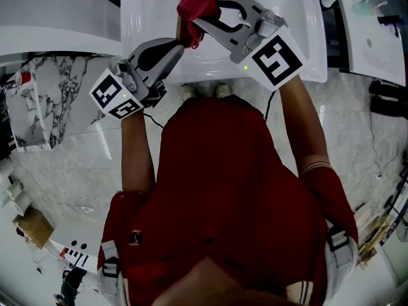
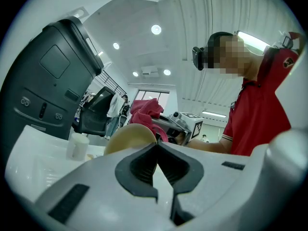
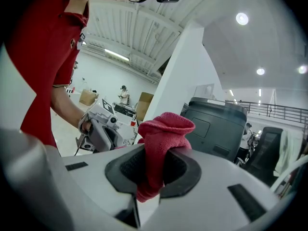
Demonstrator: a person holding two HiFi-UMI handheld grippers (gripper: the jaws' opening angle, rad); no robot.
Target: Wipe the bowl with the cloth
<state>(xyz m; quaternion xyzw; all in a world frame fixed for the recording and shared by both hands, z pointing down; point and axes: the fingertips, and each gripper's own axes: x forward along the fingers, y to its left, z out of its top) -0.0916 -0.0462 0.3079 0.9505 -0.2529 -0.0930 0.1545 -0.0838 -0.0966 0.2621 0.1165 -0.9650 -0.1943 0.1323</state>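
- The bowl (image 2: 129, 137) is tan and shows at the centre of the left gripper view, just past the jaw tips. In the head view only a brown sliver of it peeps out at top centre, beside the cloth.
- The cloth (image 3: 162, 134), red and bunched, lies against the bowl's far side in the left gripper view. I cannot tell whether it presses on the inner wall or only on the rim.
- The left gripper (image 2: 156, 147) has its jaws drawn together. They appear to pinch the bowl's rim and hold it up above the white surface (image 1: 146, 8).
- The right gripper (image 3: 153, 154) is clamped on the cloth, with a wad standing above the pads and a tail hanging below.
- Wiping looks to be the step in hand. To do it well, hold the rim pinch firm and the bowl steady. Press the wad flat on the wall and sweep round, turning the bowl rather than straining the wrist.
- A grip at one point on the rim may let the bowl pivot under pressure, so push toward the holding jaws, not away from them.
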